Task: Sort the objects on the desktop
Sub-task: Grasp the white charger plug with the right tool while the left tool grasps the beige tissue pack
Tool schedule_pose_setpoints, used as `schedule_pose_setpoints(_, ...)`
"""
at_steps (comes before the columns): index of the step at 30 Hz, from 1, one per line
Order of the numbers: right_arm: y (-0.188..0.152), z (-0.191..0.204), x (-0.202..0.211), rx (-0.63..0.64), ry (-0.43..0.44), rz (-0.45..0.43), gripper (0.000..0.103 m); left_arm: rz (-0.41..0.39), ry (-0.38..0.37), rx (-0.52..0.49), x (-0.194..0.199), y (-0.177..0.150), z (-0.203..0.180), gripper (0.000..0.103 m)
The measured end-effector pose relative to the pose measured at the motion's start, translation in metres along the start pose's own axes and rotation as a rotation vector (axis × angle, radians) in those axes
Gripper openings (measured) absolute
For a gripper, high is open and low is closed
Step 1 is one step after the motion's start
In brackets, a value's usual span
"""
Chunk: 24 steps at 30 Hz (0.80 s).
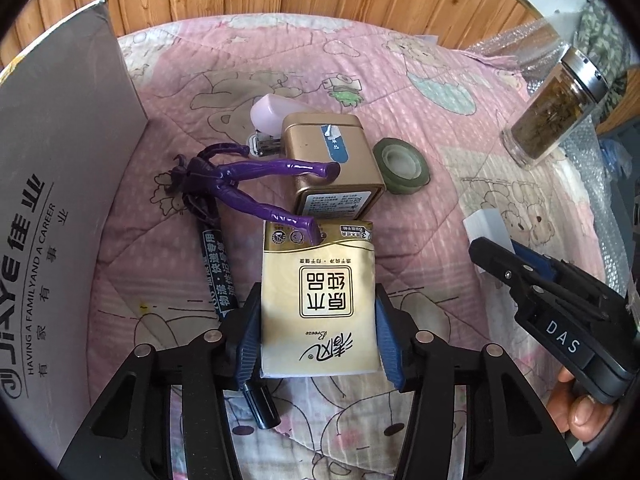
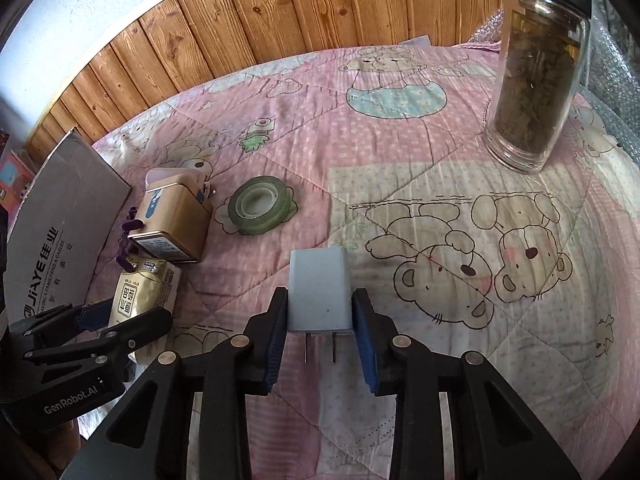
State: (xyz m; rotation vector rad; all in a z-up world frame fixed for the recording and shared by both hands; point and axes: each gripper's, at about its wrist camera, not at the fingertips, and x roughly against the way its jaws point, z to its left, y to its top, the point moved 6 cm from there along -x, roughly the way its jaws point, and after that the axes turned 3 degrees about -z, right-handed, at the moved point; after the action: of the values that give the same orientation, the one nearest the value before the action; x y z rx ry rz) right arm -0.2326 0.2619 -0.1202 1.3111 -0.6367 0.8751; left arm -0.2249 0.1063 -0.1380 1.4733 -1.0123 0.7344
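A gold tissue pack (image 1: 320,280) lies on the pink quilt, and my left gripper (image 1: 318,300) holds it, a blue pad against each long side. A purple toy figure (image 1: 248,176) rests one foot on the pack's far end and the other on a gold tin (image 1: 332,160). My right gripper (image 2: 320,296) is shut on a white charger plug (image 2: 320,280), whose prongs point back toward the camera. In the left wrist view the right gripper (image 1: 492,256) sits at the right, a hand behind it. The right wrist view shows the left gripper (image 2: 120,312) around the pack (image 2: 140,292).
A grey cardboard box (image 1: 60,200) stands along the left. A black marker (image 1: 224,280) lies beside the pack, partly under my left finger. A pink stapler (image 1: 266,116) sits behind the tin, a green tape roll (image 1: 402,164) to its right. A glass bottle of leaves (image 2: 536,80) stands far right.
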Motion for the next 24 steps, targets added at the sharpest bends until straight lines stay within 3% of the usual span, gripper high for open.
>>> schedule_pose_setpoints(24,-0.03,0.071,0.074,0.098,0.09,-0.04,0.033,-0.11,0.044,0.005,0.11,-0.022,0.021,0.053)
